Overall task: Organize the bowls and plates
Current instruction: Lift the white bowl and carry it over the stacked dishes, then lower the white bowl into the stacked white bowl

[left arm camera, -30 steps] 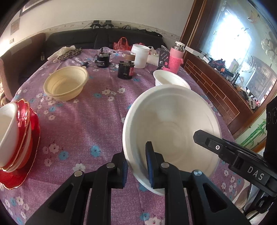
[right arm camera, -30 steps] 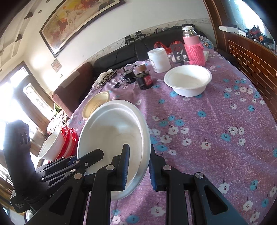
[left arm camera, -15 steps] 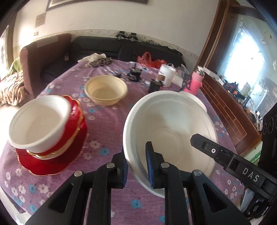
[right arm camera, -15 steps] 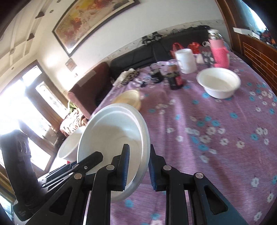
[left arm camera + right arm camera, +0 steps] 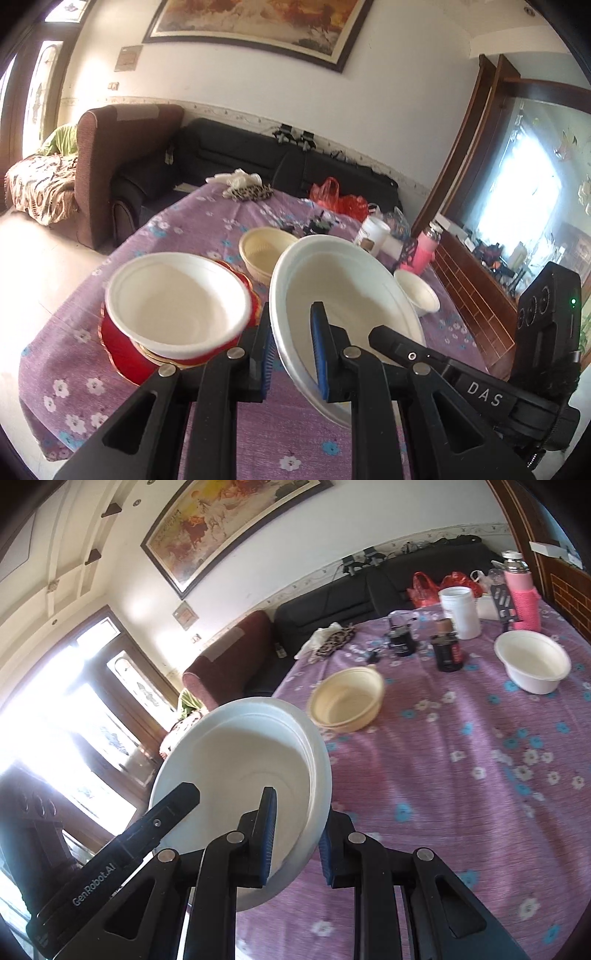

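1. The left tool (image 5: pixel 290 350) is clenched on the near-left rim of the large white foam bowl (image 5: pixel 347 306). The right tool (image 5: pixel 295 836) grasps the opposite rim of the same bowl (image 5: pixel 240 775), so it hangs between the two, clear of the bench (image 5: pixel 480 775) and tipped a little.

2. In the left wrist view, the stack sits at nine o'clock from the carried bowl: a smaller white foam bowl (image 5: pixel 177 299) nested on red, gold-edged plates (image 5: pixel 122 354). The step in hand looks to be bringing the large bowl to that stack.

3. To do it well, keep both tools level with each other; thin foam rim will likely flex or crack if one side leads or twists.

4. Centre the carried bowl over the stack's white bowl before lowering, since the stack already leans and could slide.

5. Being wider than the bowl beneath, it may perch rather than nest; lower it gently and let go of both sides together only once it rests.

6. Other pieces remain: a cream plastic bowl (image 5: pixel 345 698) at twelve o'clock from the carried one in the right wrist view, and another white foam bowl (image 5: pixel 532 664) at two o'clock.
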